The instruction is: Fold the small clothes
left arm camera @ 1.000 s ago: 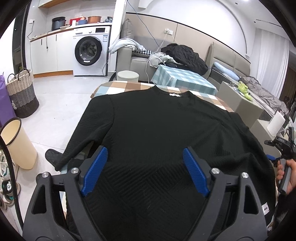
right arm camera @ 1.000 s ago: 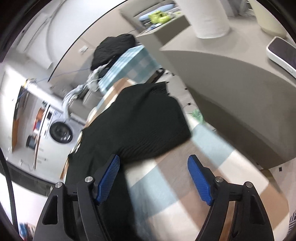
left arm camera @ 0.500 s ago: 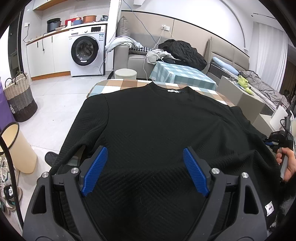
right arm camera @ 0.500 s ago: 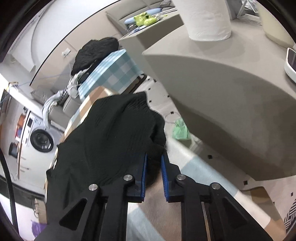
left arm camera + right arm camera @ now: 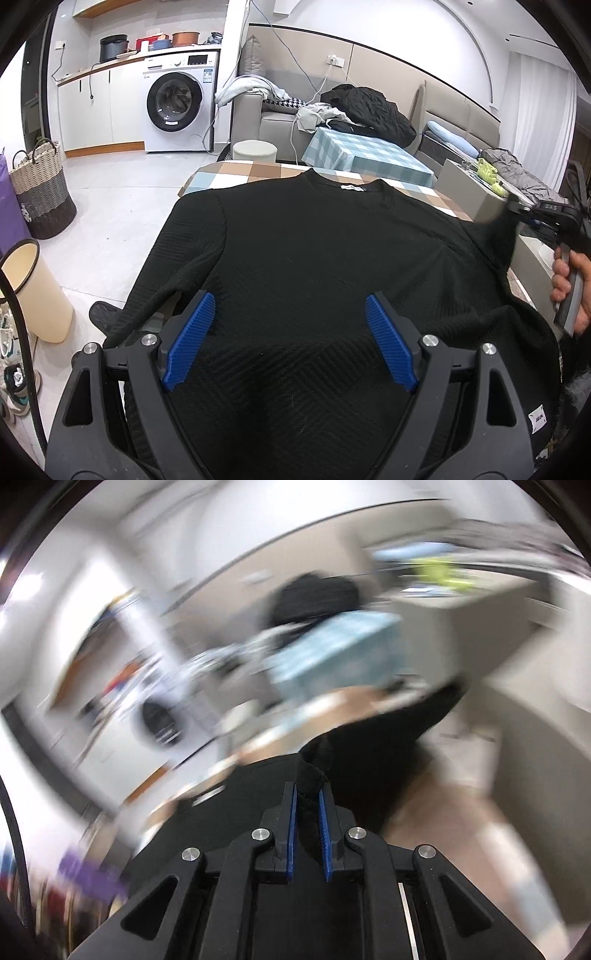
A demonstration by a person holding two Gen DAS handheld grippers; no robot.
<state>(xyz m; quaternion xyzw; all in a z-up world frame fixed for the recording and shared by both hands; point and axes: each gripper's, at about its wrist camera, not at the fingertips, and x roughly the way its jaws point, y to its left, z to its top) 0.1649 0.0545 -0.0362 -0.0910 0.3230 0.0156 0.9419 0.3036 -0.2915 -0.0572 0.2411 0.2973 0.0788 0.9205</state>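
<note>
Black sweater [image 5: 314,258] spread flat for folding; sleeve [image 5: 314,771] pinched in right gripper [image 5: 307,812] to carry inward; left gripper [image 5: 288,343] spread wide, empty, hovering above hem.

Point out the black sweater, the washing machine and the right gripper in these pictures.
black sweater [image 5: 306,258]: left wrist view, middle of the chest panel.
washing machine [image 5: 174,101]: left wrist view, round door glass.
right gripper [image 5: 307,794]: right wrist view, between the fingertips, on the pinched fabric.
</note>
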